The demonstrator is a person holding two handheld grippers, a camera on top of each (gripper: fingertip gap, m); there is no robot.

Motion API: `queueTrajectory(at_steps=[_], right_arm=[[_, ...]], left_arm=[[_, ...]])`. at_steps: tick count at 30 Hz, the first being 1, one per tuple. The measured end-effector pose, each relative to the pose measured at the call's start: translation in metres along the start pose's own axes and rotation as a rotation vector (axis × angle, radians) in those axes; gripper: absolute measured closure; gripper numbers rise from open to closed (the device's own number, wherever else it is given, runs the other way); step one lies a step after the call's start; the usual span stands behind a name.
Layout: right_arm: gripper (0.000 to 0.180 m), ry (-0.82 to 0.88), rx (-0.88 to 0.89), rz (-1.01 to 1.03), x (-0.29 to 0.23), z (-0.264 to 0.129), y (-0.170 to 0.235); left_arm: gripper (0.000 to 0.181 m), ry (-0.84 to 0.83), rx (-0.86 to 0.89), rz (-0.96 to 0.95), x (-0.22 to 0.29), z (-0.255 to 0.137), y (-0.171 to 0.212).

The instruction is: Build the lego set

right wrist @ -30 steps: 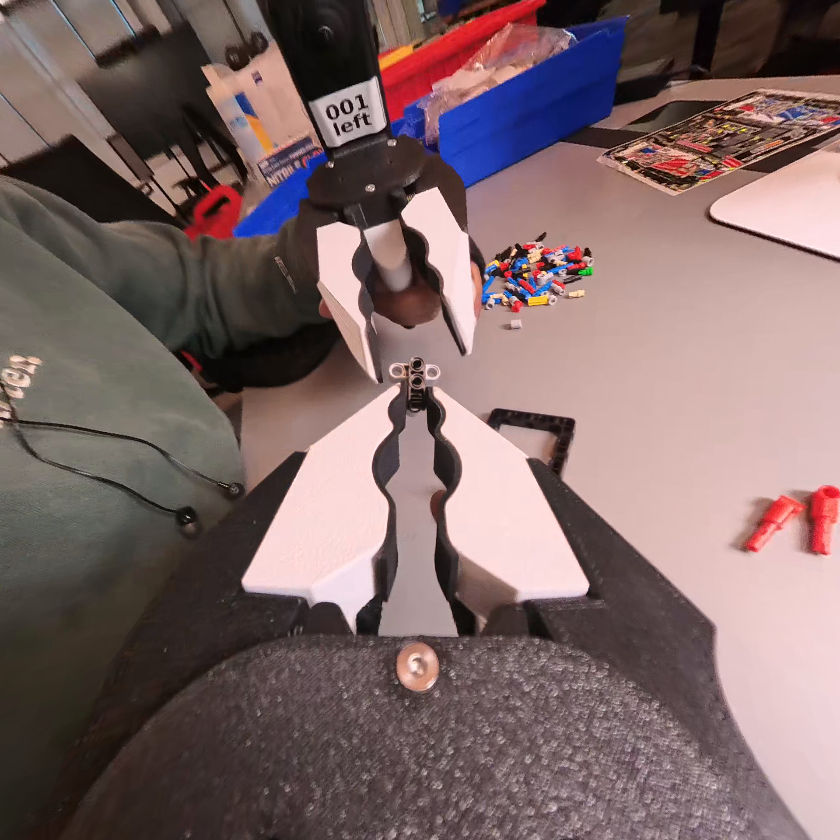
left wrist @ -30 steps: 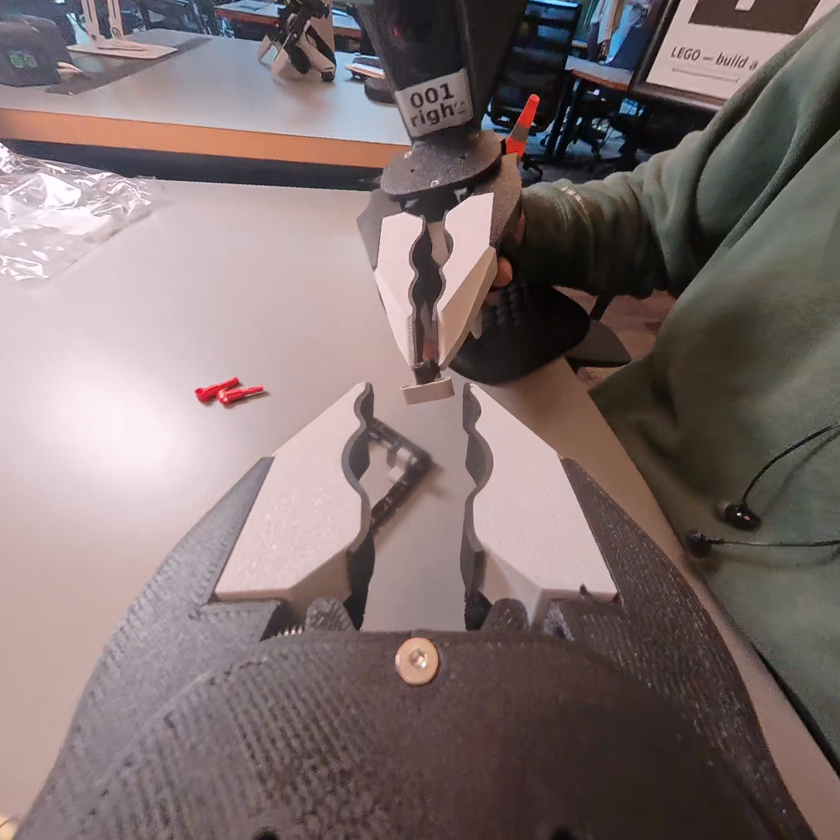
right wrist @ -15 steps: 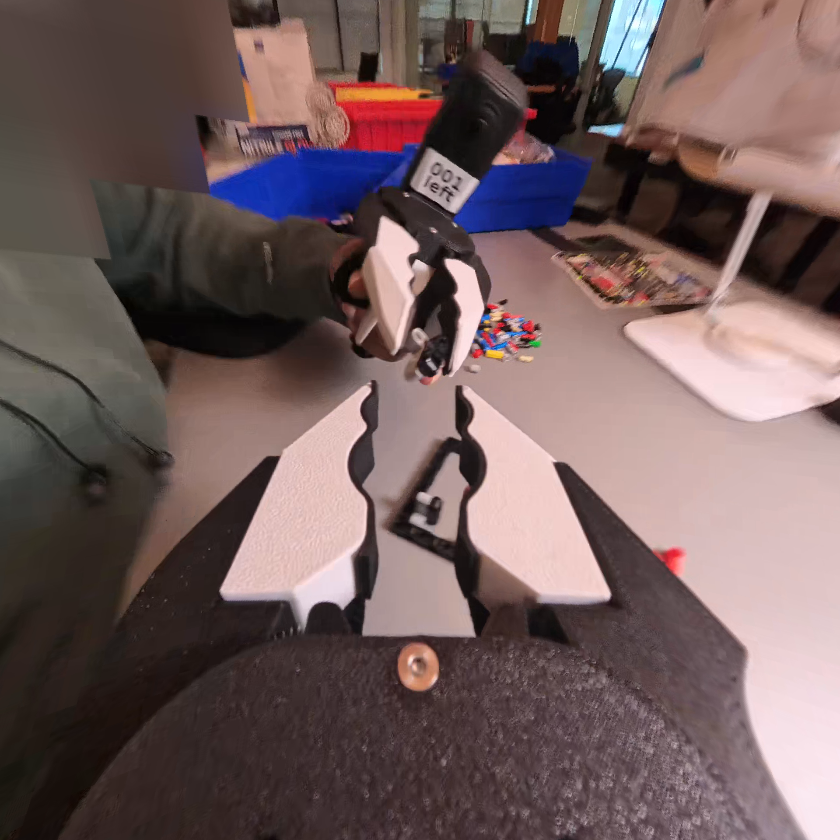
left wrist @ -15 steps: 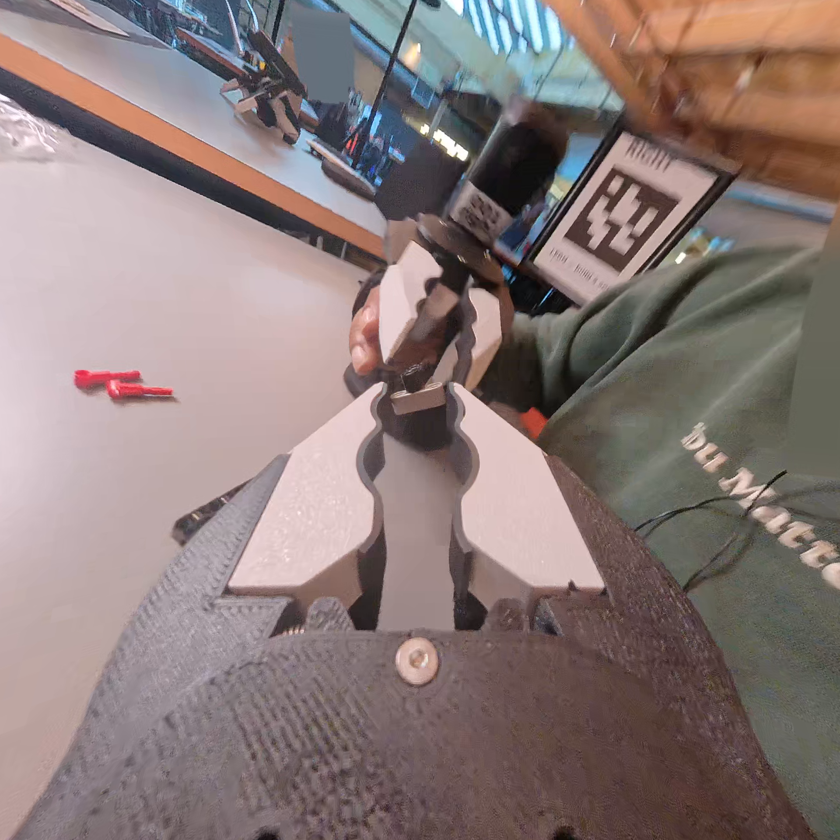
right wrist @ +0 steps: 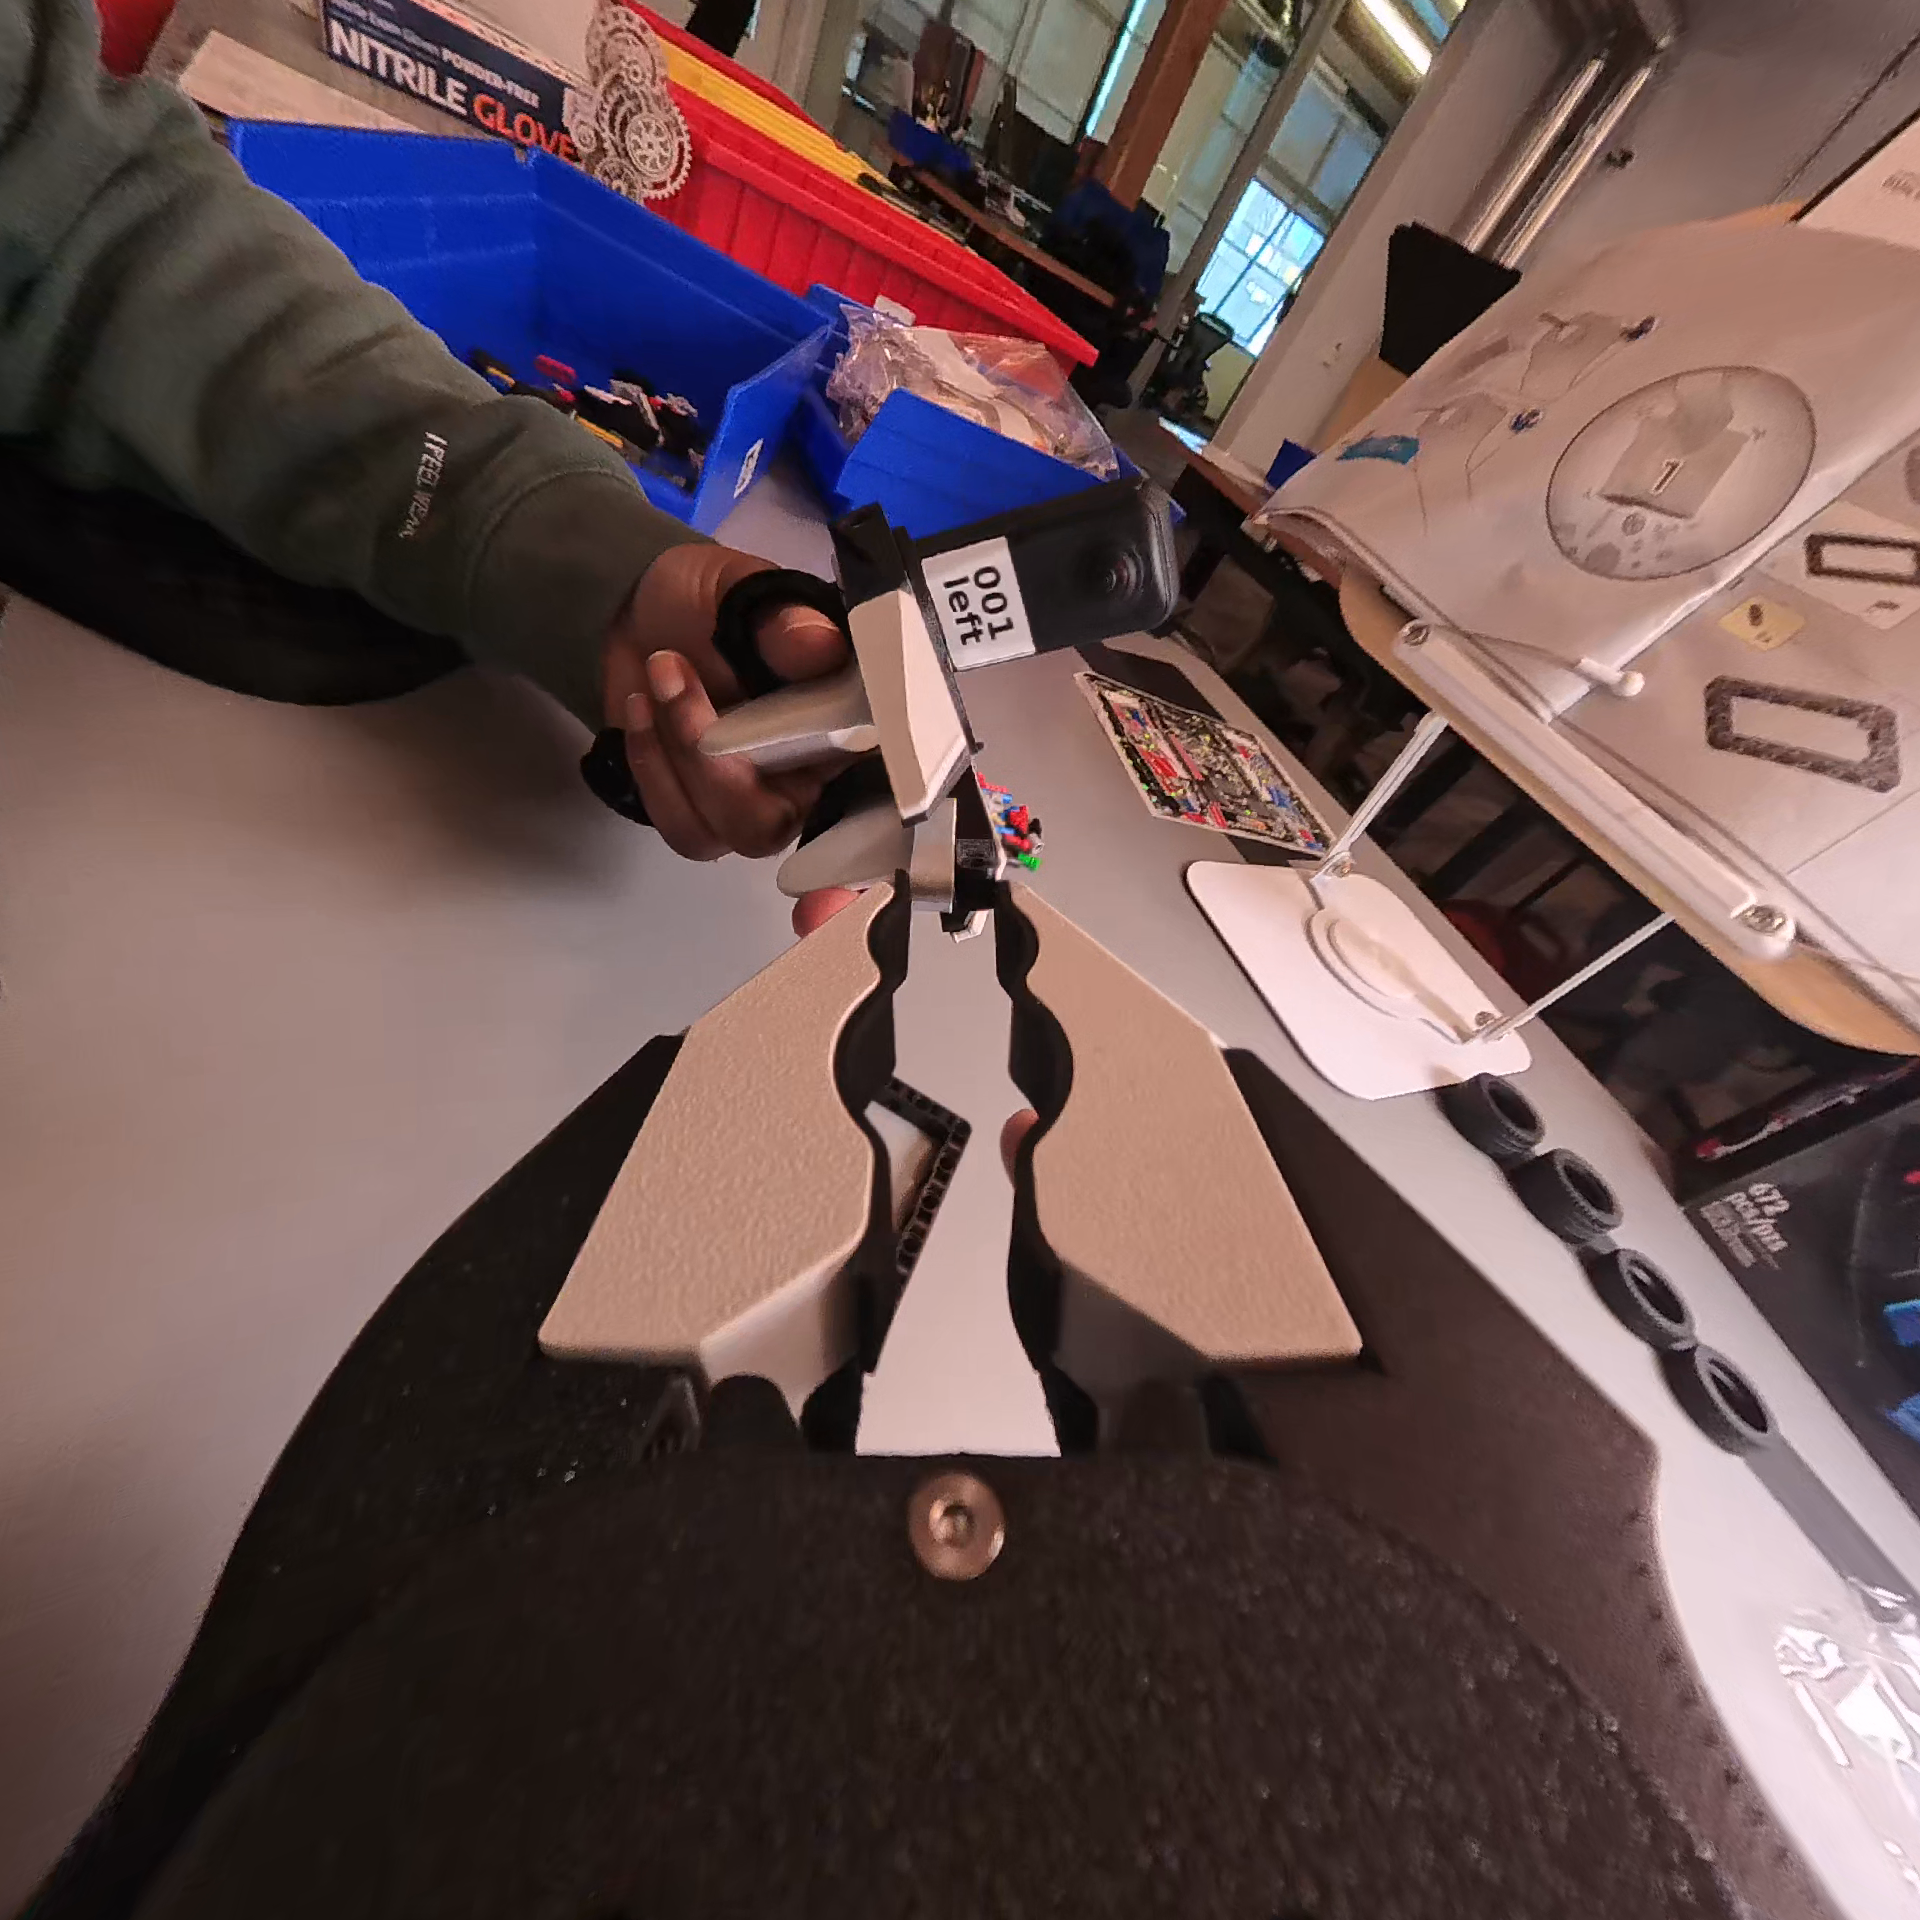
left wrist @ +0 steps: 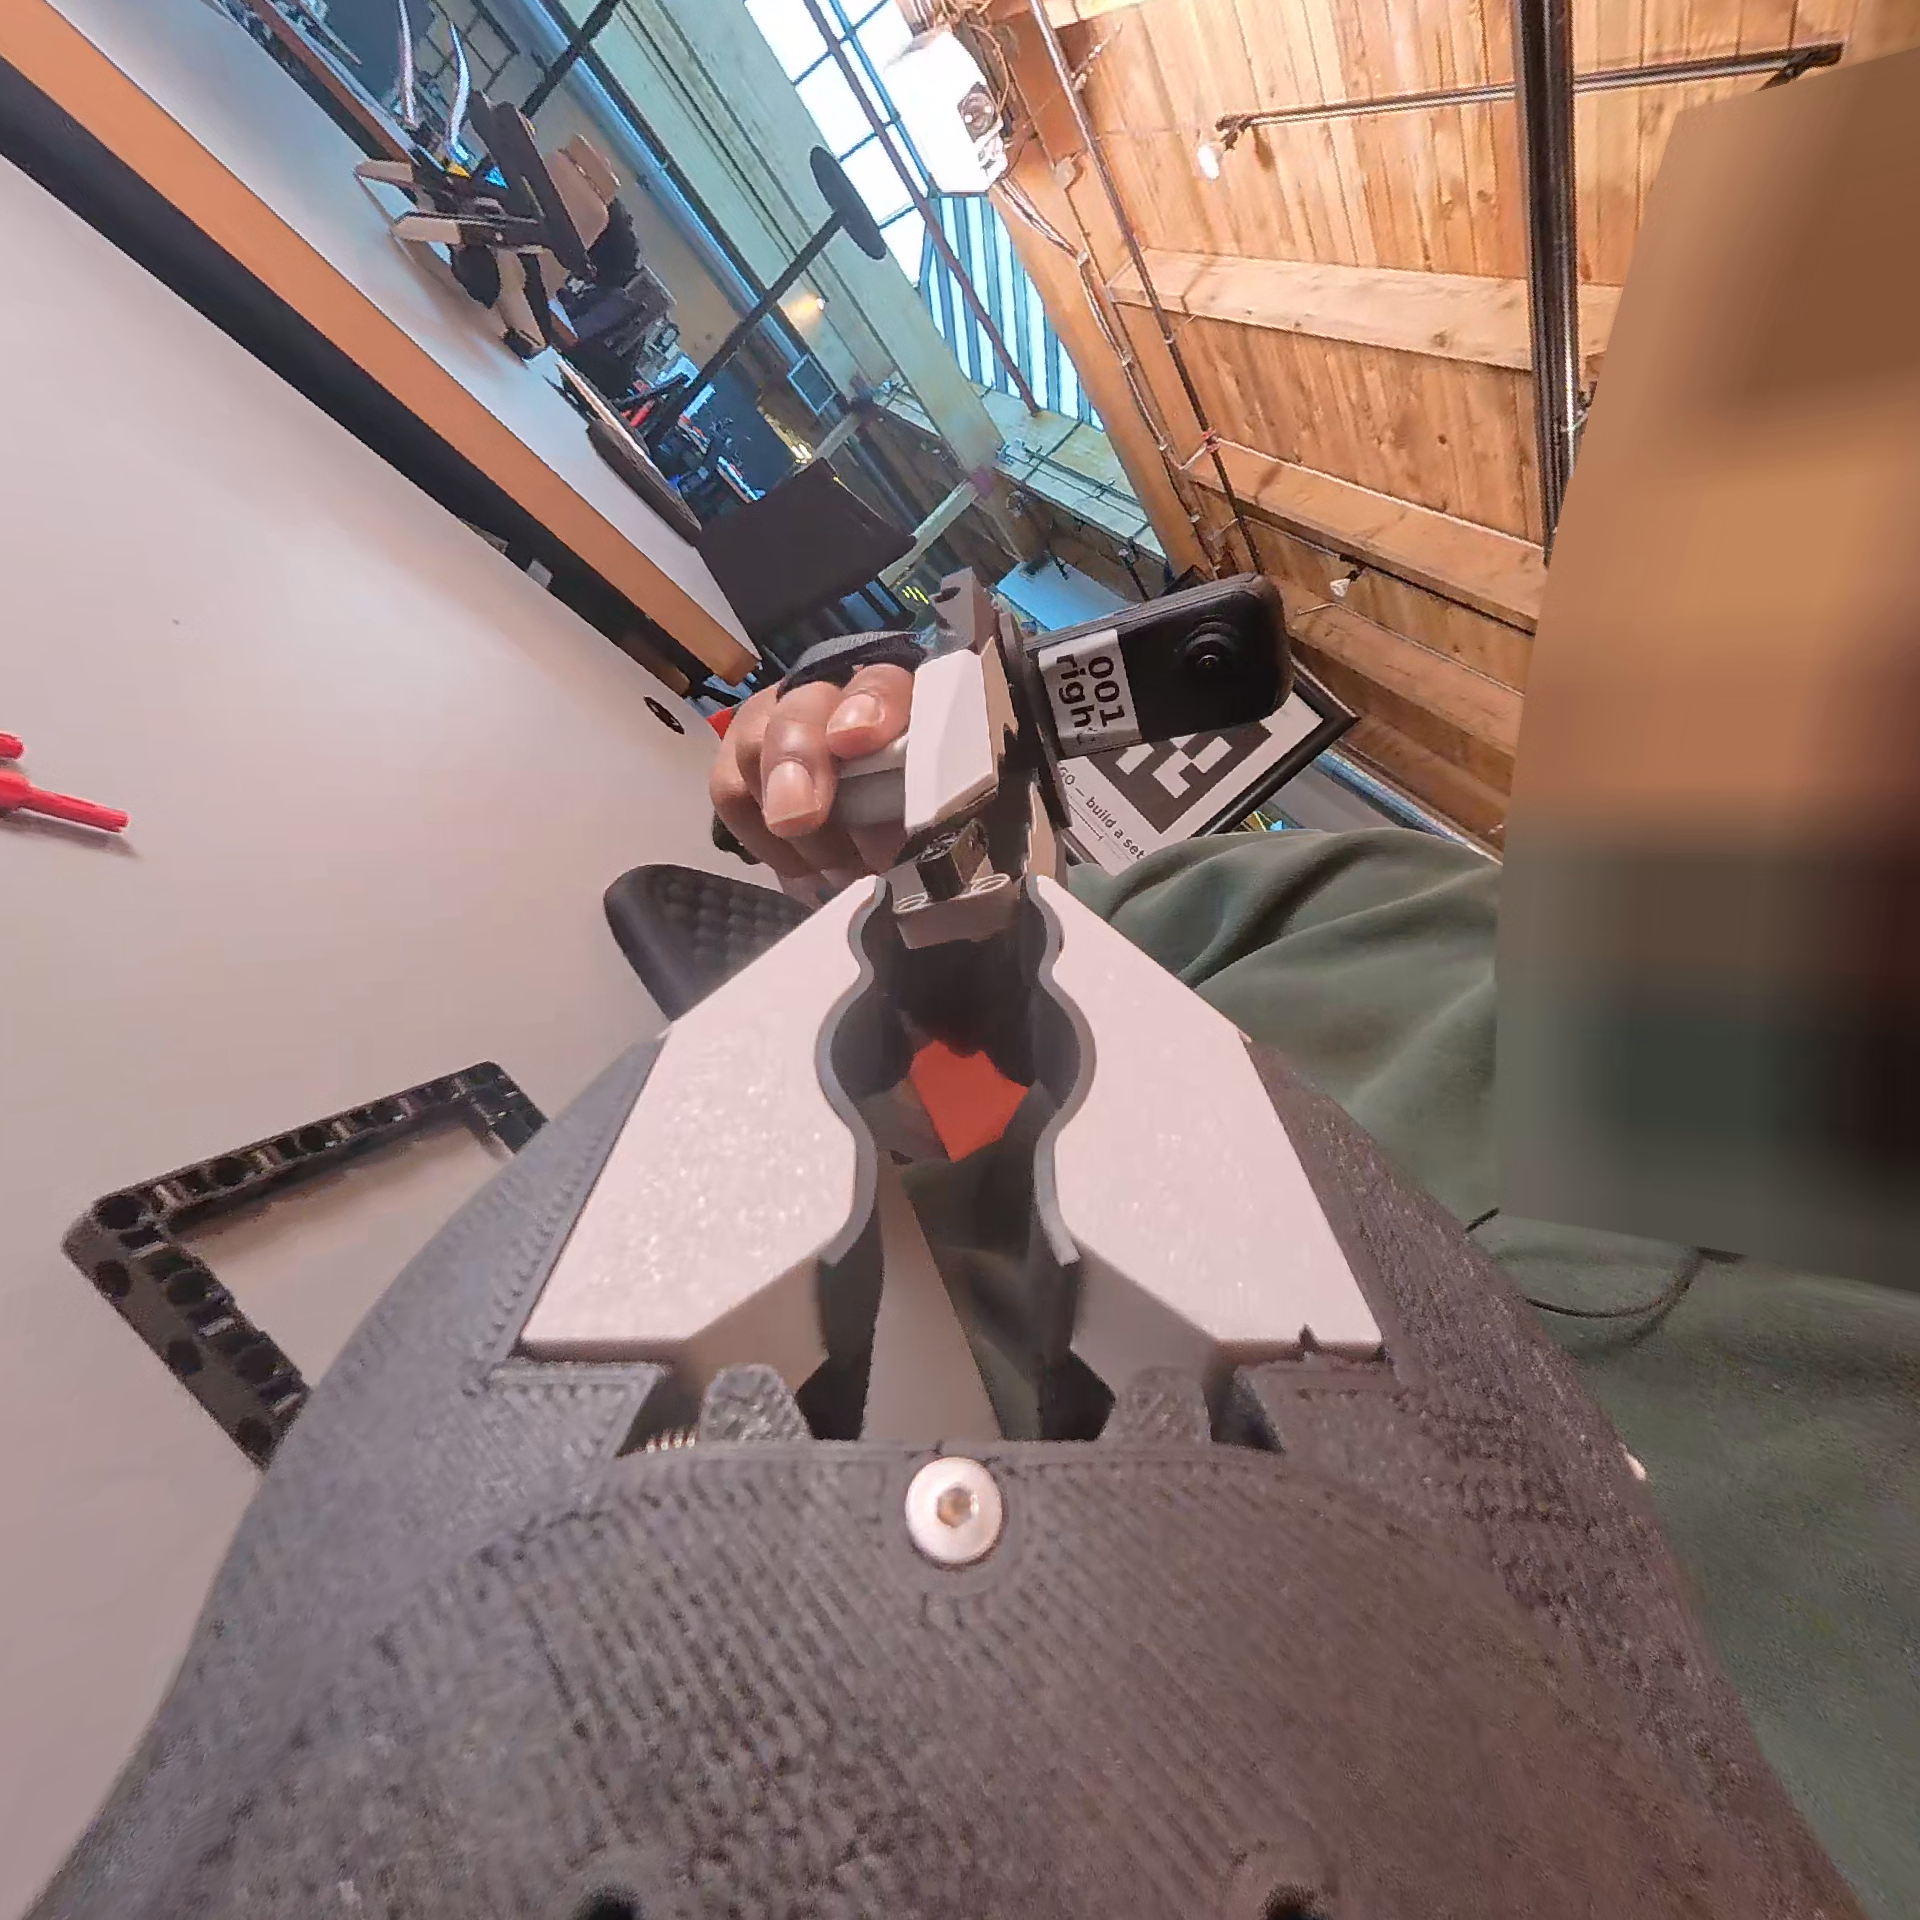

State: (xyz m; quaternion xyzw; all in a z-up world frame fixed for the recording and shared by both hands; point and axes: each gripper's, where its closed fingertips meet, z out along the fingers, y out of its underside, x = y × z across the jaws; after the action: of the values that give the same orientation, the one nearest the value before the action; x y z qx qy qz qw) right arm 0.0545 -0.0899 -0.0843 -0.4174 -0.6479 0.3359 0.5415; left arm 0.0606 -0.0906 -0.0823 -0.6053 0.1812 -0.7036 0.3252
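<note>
A small grey-and-black lego piece (left wrist: pixel 956 914) is held in the air between both grippers, which meet tip to tip. My left gripper (left wrist: pixel 964 894) is shut on its grey part. My right gripper (right wrist: pixel 954 906) has its tips closed around the same piece (right wrist: pixel 961 920). In the left wrist view the right gripper (left wrist: pixel 940 862) comes in from above, turned sideways. In the right wrist view the left gripper (right wrist: pixel 940 868) does the same. A black rectangular lego frame (left wrist: pixel 291 1195) lies flat on the grey table below, also seen between my right fingers (right wrist: pixel 930 1132).
Two red pins (left wrist: pixel 52 805) lie left on the table. A pile of small coloured pieces (right wrist: pixel 1016 826), a printed sheet (right wrist: pixel 1205 758), a booklet stand (right wrist: pixel 1351 987), several black tyres (right wrist: pixel 1579 1195), a dark box (right wrist: pixel 1818 1247) and blue bins (right wrist: pixel 499 260) are around. A person's green sleeve (left wrist: pixel 1403 1039) is close. Both grippers' tips are close together, under 4 cm apart.
Both grippers have lifted off the table and rolled sideways. The piece went from the right gripper to the left one. The right gripper opened and has closed on it again.
</note>
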Motion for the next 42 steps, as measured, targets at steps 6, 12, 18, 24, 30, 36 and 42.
queueTrajectory(at_steps=[6, 12, 18, 24, 30, 36, 42], right_arm=[[0.166, -0.081, 0.015, 0.059, -0.002, -0.002, 0.002], [0.166, -0.116, -0.012, 0.064, 0.002, -0.001, 0.004], [0.167, -0.186, -0.029, -0.026, -0.007, -0.002, 0.009], [0.166, -0.278, -0.036, -0.189, -0.015, -0.004, 0.003], [0.155, -0.259, -0.05, 0.091, 0.002, -0.005, 0.01], [0.15, -0.3, 0.013, 0.845, 0.012, -0.002, 0.018], [0.157, -0.385, 0.064, 1.168, 0.004, 0.009, 0.012]], left_arm=[[0.158, -0.02, -0.015, 0.033, -0.002, -0.002, 0.002], [0.159, -0.043, -0.013, 0.063, -0.004, -0.006, -0.001], [0.155, -0.045, -0.046, 0.082, -0.005, -0.005, 0.004], [0.158, -0.013, -0.112, 0.106, 0.001, 0.003, 0.017], [0.158, -0.239, -0.075, 0.433, -0.01, -0.001, 0.001], [0.158, -0.643, -0.172, 1.116, -0.027, -0.005, -0.006], [0.158, -0.771, -0.207, 1.407, -0.025, -0.003, -0.007]])
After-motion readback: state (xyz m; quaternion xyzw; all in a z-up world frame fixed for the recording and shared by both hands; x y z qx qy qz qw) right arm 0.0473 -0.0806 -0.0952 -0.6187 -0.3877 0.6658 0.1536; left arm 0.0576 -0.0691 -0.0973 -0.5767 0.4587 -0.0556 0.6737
